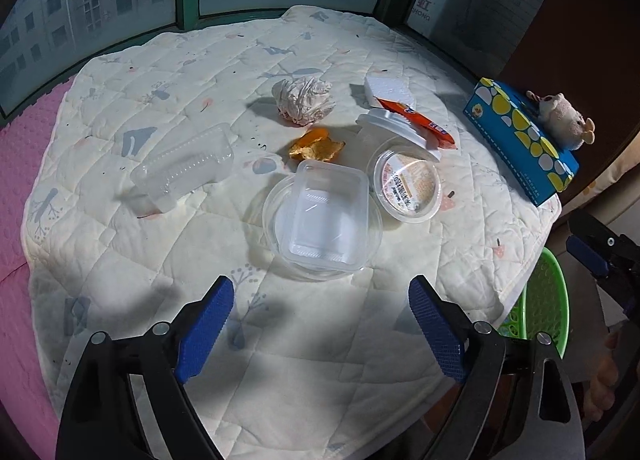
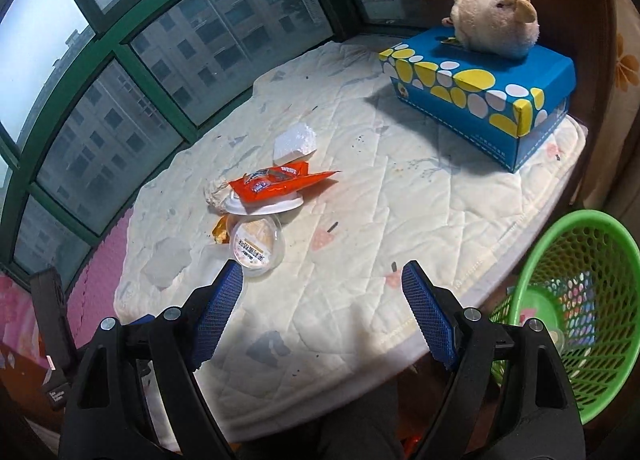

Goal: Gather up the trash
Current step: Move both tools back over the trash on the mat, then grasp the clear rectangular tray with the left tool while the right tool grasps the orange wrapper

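Your left gripper (image 1: pixel 320 324) hangs with its jaws spread and nothing between them, at the bottom of the left wrist frame, just below a clear square tray (image 1: pixel 326 220) nested in a round clear lid (image 1: pixel 276 216) at centre. Your right gripper (image 2: pixel 322 312) is likewise spread and empty. The trash lies on the quilted mat (image 1: pixel 160 260): a crumpled tissue (image 1: pixel 304 100) at upper centre, an orange wrapper (image 2: pixel 276 182) on a white cup (image 2: pixel 262 207), and a foam block (image 2: pixel 294 144). The green basket (image 2: pixel 580 300) sits at the right wrist frame's lower right.

Crumpled paper (image 1: pixel 303 99), clear plastic tubs (image 1: pixel 326 216) and an orange wrapper (image 1: pixel 418 118) lie scattered on the quilt.
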Available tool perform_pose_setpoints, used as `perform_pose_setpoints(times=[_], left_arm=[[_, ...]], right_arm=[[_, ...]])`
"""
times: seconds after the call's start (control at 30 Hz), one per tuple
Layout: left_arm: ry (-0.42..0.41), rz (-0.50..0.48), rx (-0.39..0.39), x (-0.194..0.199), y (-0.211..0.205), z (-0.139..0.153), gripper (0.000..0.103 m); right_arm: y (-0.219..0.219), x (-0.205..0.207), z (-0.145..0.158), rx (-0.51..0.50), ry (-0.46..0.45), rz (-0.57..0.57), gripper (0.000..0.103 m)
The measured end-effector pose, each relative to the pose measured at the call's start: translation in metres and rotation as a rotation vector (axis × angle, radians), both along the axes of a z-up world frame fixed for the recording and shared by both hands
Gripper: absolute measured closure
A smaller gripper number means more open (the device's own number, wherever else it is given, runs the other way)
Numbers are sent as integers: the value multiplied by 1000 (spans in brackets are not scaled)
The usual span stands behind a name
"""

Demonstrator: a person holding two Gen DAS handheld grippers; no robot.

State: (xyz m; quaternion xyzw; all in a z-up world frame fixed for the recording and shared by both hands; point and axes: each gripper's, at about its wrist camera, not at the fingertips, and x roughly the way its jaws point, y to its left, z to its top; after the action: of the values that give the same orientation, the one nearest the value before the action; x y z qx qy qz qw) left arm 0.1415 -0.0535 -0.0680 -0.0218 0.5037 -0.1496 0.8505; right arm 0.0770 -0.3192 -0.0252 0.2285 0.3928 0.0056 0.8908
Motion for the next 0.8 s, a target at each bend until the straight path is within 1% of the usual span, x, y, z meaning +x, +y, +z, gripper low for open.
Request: perform_pose_setpoints(times=[0.07,0.2,0.33,0.43,0.57,0.67,0.73,0.8], left_arm=[[3,-6,3,8,-2,-3,16],[7,-18,38,23,-11,-11,15],[24,-32,35,38,-16,-18,15],[27,-42,50,45,-21,-21,16],[35,-58,62,52,-28,-27,26],[34,-60,70,55,-31,-30,27],[30,-67,73,56,-32,-31,33],[50,-73,45,58,-31,-33,40]], right_arm=[[2,4,0,-5,1,7,21],[5,10,-2,-22,8,19,21],[7,17,-3,-20,17,25,21],[9,23,-1,-23,15,31,21],[11,31,-1,-23,16,37,21],[15,37,-1,-18,18,48,21],[16,42,-1,-8,23,55,21],[16,46,-2,12,30,63,21]])
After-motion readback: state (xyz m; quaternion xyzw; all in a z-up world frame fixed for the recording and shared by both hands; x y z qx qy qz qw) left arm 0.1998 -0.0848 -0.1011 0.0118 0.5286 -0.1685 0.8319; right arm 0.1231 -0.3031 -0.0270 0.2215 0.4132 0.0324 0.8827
